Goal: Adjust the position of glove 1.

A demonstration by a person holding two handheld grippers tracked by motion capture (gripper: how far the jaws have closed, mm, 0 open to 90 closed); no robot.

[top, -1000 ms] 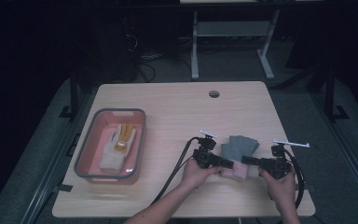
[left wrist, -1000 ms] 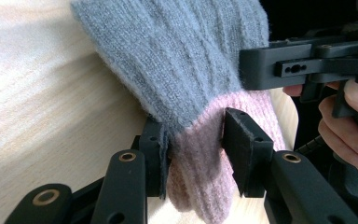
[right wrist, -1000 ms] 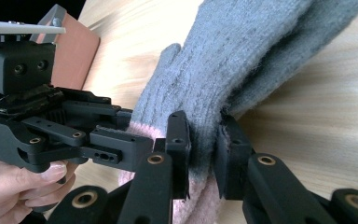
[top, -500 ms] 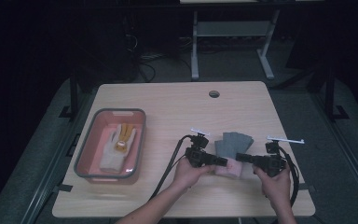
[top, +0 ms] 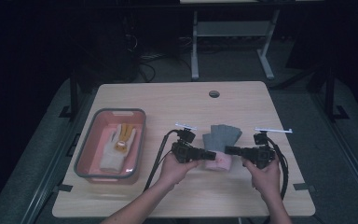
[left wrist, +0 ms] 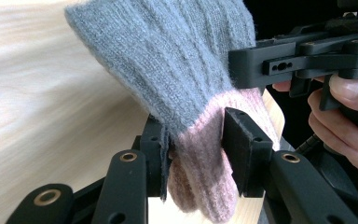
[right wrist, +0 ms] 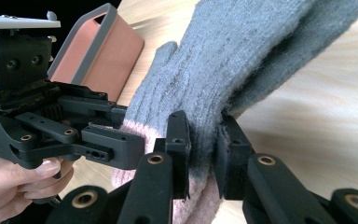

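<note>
So the grey glove (top: 220, 140) with the pink cuff sits on the worktop (top: 168, 100) right of centre, fingers fanning out toward 12 o'clock and the cuff end pointing back at the person at 6. Both grippers have it by the cuff zone: the left gripper (left wrist: 193, 140) has its jaws closed in on the knit right where grey turns to pink, a good wad of fabric bunched between the pads, and the right gripper (right wrist: 203, 140) is pinched nearly closed on a thinner fold of the grey just above the cuff. In the high view they come in from 9 and 3 o'clock, tips almost meeting over the cuff. This thing looks light and totally floppy, fuzzy wool-type knit, so I'd say it won't slip much, but it'll sag and stretch wherever it isn't held, and the fingers will just dangle. The ribbed cuff seems the best place to take it since it's the thickest bit; grabbing a single layer could just pull the knit out of shape. Nothing fragile here, worst case is probably a snag on a jaw edge. Further out, at about 9 o'clock from the glove, there's a pink tray (top: 86, 140) with a grey rim holding a white glove (top: 114, 151) with an orange patch, well apart from the action. A cable hole (top: 214, 94) sits up at 12 near the far edge.
</note>
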